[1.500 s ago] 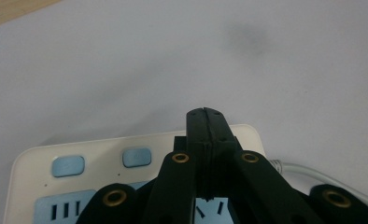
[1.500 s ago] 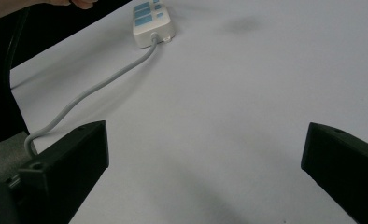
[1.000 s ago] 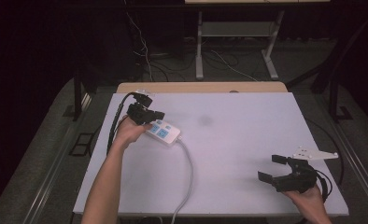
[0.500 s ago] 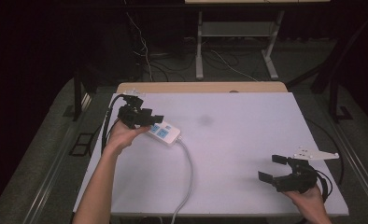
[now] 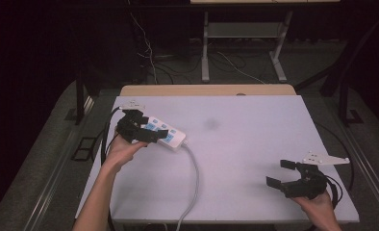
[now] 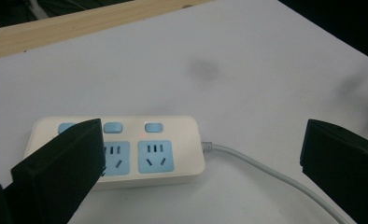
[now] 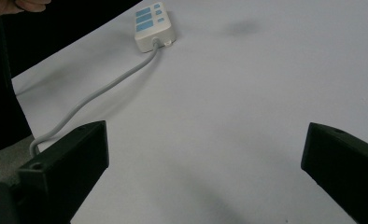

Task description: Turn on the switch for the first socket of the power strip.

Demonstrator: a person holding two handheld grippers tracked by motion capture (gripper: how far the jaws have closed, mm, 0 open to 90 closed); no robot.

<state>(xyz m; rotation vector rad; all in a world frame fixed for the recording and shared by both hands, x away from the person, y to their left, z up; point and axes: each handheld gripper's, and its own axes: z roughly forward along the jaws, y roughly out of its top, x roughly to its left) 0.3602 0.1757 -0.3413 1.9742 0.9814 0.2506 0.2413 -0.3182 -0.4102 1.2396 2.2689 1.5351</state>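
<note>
- Power strip (image 5: 163, 133) lies flat at the table's (image 5: 255, 144) far left.
- Left gripper (image 5: 146, 131): fingers just opened wide, hovering over the strip, gripping nothing.
- Right gripper (image 5: 282, 174): fingers spread, near right, well apart.

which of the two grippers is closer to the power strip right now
The left gripper, hovering open right over the power strip near the table's far left. The right gripper sits open by the near right corner.

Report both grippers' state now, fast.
Left gripper: open, jaws just been opening, over the power strip, not gripping it.
Right gripper: open, holding nothing, above the bare table.
</note>
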